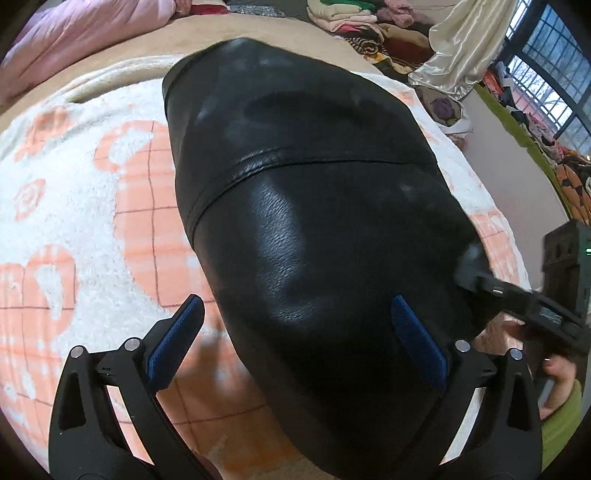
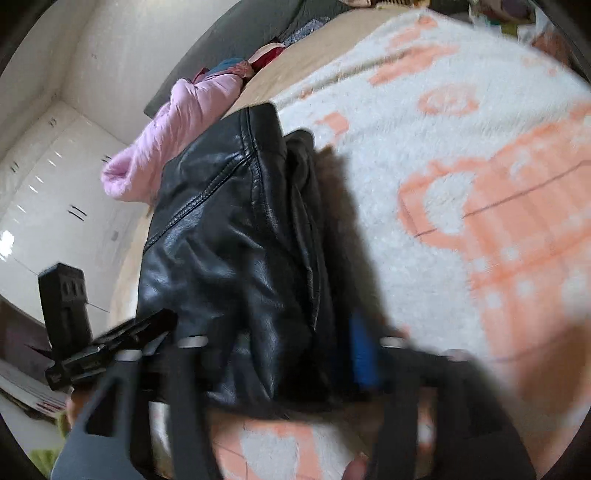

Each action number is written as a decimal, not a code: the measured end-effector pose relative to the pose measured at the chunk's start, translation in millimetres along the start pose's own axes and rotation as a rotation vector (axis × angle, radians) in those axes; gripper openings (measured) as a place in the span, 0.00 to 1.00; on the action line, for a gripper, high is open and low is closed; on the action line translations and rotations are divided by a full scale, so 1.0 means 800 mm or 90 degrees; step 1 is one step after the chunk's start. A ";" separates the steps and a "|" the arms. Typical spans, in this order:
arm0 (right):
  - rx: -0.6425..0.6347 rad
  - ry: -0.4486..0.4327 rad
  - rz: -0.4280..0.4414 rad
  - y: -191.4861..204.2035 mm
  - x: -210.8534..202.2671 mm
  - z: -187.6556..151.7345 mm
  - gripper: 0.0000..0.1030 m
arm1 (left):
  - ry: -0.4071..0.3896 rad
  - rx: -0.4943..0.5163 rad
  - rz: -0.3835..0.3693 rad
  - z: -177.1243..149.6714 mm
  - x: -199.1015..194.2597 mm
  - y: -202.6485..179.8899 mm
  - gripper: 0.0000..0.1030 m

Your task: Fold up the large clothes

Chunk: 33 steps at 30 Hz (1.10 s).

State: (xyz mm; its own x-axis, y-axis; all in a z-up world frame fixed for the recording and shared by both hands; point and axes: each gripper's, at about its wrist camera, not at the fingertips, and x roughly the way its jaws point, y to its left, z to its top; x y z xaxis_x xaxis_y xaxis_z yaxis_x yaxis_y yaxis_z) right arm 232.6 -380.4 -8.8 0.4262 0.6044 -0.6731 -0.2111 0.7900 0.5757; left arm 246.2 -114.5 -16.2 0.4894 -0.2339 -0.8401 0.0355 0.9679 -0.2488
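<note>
Hovering over the bed blanket (image 1: pixel 74 206), the left gripper (image 1: pixel 295 339) has jaws apart, straddling the near end of the black leather jacket (image 1: pixel 295 177). Its long axis runs straight away. The right gripper (image 2: pixel 273 354), jaws wide, flanks the jacket's side edge.

Black leather jacket (image 1: pixel 314 206): glossy, fine-grained, stitched seams, creased folds on the right wrist view. Beneath, white-and-peach blanket (image 1: pixel 74 206): fluffy, matt pile. Far left, pink quilt (image 1: pixel 74 33): soft, puffy cloth. Far right, cream curtain (image 1: pixel 458 48): satin sheen. Left gripper (image 1: pixel 295 343): matt black plastic (blue ribbed pads, shiny metal pins).
</note>
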 end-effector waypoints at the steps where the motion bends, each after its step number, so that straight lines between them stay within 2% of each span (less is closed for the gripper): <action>1: -0.013 0.002 -0.021 0.002 -0.006 -0.003 0.90 | -0.002 0.003 0.003 0.001 -0.002 0.000 0.92; 2: -0.018 0.011 -0.020 0.008 -0.002 -0.003 0.89 | -0.002 0.008 0.004 0.001 -0.004 0.000 0.92; 4: -0.007 0.045 0.005 0.000 0.008 -0.014 0.82 | -0.003 0.011 0.002 0.002 -0.005 -0.001 0.92; 6: 0.010 0.040 0.017 -0.009 0.014 -0.024 0.74 | -0.001 0.010 0.002 0.001 -0.003 0.000 0.92; 7: 0.012 0.035 0.028 -0.009 0.013 -0.026 0.53 | 0.000 0.007 0.001 0.001 -0.001 0.001 0.92; 8: 0.023 0.035 0.050 -0.008 0.014 -0.031 0.53 | 0.001 0.005 0.002 0.001 -0.001 0.002 0.92; 11: 0.033 0.015 0.045 0.008 0.006 -0.041 0.47 | 0.002 0.016 0.008 0.002 -0.004 0.002 0.92; 13: 0.061 0.017 0.067 0.016 0.002 -0.057 0.46 | 0.000 0.028 0.017 0.003 -0.008 0.003 0.92; 16: 0.057 0.026 0.082 0.042 0.007 -0.075 0.46 | 0.002 0.045 0.035 0.001 -0.012 0.006 0.92; 18: 0.060 0.021 0.075 0.055 0.009 -0.088 0.46 | -0.002 0.056 0.055 0.001 -0.012 0.008 0.92; 20: 0.049 0.004 0.049 0.060 0.007 -0.090 0.54 | -0.002 0.057 0.050 0.001 -0.011 0.010 0.92; 22: 0.043 0.013 0.018 0.060 0.003 -0.085 0.74 | -0.004 0.060 0.048 0.002 -0.012 0.011 0.92; 23: 0.046 0.016 0.013 0.059 -0.002 -0.082 0.77 | -0.004 0.060 0.046 0.002 -0.012 0.011 0.92; 26: 0.040 -0.042 0.002 0.060 -0.039 -0.069 0.81 | -0.003 0.058 0.038 0.004 -0.011 0.015 0.92; 29: 0.021 -0.130 -0.053 0.061 -0.075 -0.048 0.82 | -0.006 0.055 0.032 0.000 -0.011 0.018 0.92; 30: 0.017 -0.138 -0.061 0.061 -0.076 -0.041 0.78 | -0.007 0.054 0.032 0.000 -0.012 0.018 0.92; 31: 0.013 -0.144 -0.065 0.063 -0.074 -0.025 0.63 | -0.008 0.054 0.031 -0.001 -0.012 0.019 0.92; 32: 0.005 -0.144 -0.066 0.066 -0.071 -0.014 0.52 | -0.008 0.056 0.030 -0.001 -0.012 0.019 0.92; 33: -0.011 -0.141 -0.072 0.073 -0.065 0.001 0.47 | -0.008 0.056 0.028 -0.001 -0.012 0.019 0.92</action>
State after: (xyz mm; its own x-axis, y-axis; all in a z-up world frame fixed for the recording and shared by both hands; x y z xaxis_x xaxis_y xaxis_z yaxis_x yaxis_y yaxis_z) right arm 198.9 -366.0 60.5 0.6300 0.4756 -0.6139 -0.1649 0.8544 0.4927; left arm 241.3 -97.8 -12.7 0.5036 -0.1898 -0.8428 0.0898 0.9818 -0.1674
